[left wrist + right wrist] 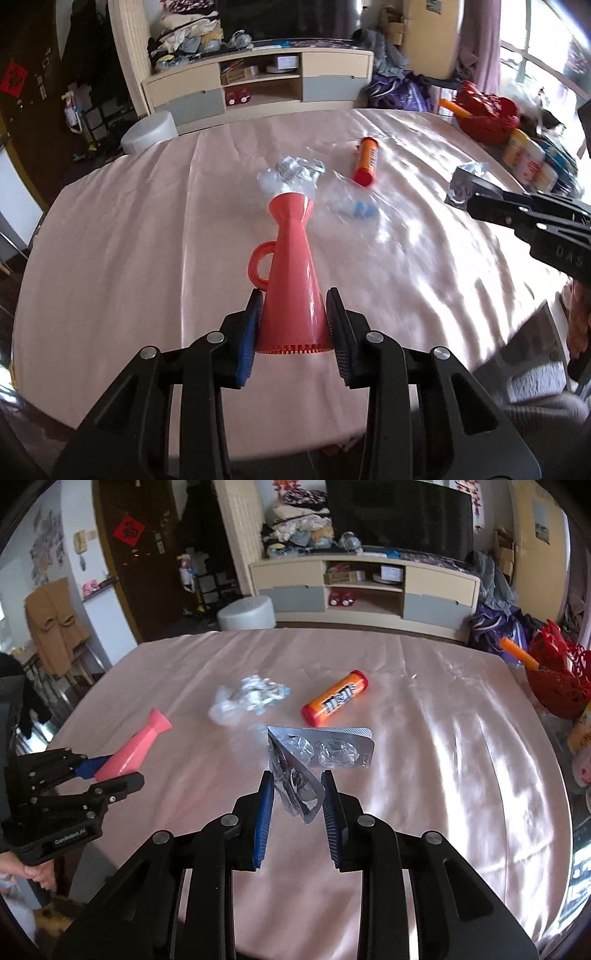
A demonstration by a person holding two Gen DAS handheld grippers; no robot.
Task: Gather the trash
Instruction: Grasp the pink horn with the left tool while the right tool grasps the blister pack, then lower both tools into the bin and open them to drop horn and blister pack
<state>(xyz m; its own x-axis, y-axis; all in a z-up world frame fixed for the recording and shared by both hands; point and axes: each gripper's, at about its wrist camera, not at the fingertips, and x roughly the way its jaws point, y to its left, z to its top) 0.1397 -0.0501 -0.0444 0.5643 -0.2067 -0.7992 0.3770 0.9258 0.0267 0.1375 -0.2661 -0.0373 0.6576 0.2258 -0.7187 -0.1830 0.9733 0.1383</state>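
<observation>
Both pickups look made: the left gripper (293, 325) clamps a pink plastic cone-shaped vase (291, 266), the right gripper (297, 805) pinches a folded silver blister pack (314, 760) above the pink satin tablecloth (424, 775), so next, probably, comes carrying these 2 to a bin out of view.

both wrist views look down, close, sharing pink tablecloth (129, 240).

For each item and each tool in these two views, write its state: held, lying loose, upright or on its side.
Left tool: shut on the pink cone.
Pink cone: held off the cloth, narrow end pointing away.
Right tool: shut on the blister pack.
Blister pack: held, folded, empty pockets.
Orange tube: on its side, capped.
Crumpled plastic wrap: lying loose.
Tablecloth: spread, wrinkled.
</observation>
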